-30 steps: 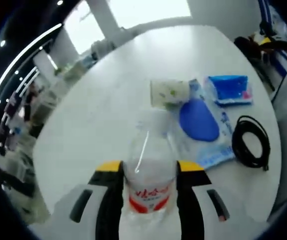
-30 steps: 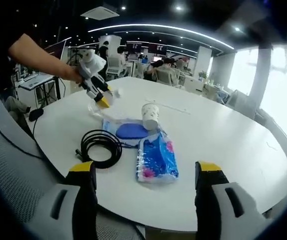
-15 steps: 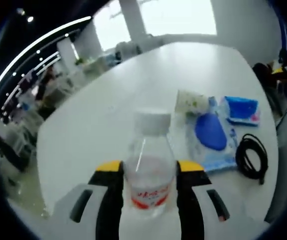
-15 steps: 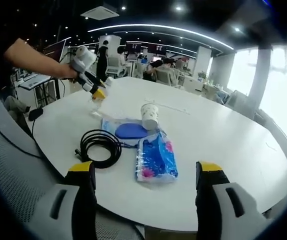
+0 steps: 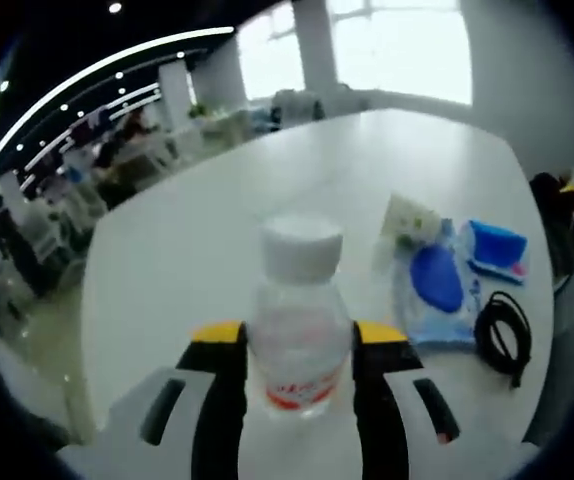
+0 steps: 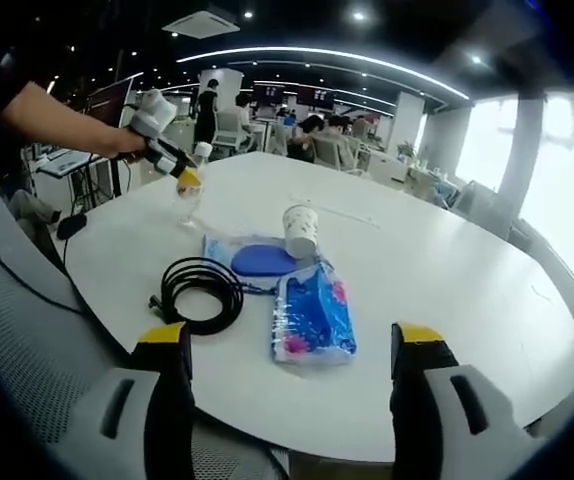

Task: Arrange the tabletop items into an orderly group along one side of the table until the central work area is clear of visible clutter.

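A clear water bottle (image 5: 298, 330) with a white cap and red label stands upright between the jaws of my left gripper (image 5: 297, 345), which is shut on it above the white table (image 5: 197, 240). In the right gripper view the same bottle (image 6: 187, 190) and the left gripper (image 6: 182, 176) are at the table's far left, held by a person's arm. To the right lie a paper cup (image 5: 404, 222), a blue pouch (image 5: 437, 285), a blue tissue pack (image 5: 494, 250) and a coiled black cable (image 5: 502, 335). My right gripper (image 6: 292, 370) hangs open at the near edge, nothing between its jaws.
The round white table (image 6: 447, 290) has bare room on its right and far sides. A mesh chair back (image 6: 27, 330) stands at the left near the cable (image 6: 202, 290). Desks, chairs and people fill the office behind.
My left gripper has tipped the bottle up from a lean toward upright and carried it left, further from the cup and pouch. The right gripper has stayed still.
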Demonstrator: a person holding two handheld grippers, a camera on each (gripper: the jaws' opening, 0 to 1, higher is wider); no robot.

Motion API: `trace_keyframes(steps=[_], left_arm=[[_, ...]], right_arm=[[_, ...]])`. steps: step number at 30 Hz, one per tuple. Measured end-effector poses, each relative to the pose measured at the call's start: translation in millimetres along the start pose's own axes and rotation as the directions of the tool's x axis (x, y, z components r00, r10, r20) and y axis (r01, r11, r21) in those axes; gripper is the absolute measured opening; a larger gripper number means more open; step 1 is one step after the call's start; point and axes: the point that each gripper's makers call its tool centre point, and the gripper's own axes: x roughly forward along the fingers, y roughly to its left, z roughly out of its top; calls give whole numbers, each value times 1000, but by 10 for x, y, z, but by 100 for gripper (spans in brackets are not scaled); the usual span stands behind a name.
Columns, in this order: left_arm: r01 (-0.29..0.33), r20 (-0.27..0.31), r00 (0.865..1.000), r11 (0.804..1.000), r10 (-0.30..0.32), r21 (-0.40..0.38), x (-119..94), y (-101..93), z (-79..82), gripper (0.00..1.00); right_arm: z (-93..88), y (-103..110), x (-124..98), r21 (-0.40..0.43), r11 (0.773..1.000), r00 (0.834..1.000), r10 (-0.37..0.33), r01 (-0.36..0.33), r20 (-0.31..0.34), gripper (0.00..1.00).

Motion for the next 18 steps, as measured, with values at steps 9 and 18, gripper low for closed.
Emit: trace_keyframes(steps=[9,18], left_arm=[[-51,5,999,997,51,-62,-97,113,-86,38],[-109,5,994,979,112,-171,-170,223,-179,38]], right_arm=[[-6,8,-3,-1,1000,1000,2,-2,-2,81],[-10,6,-4,-1,1000,1000,0,0,-2,79]])
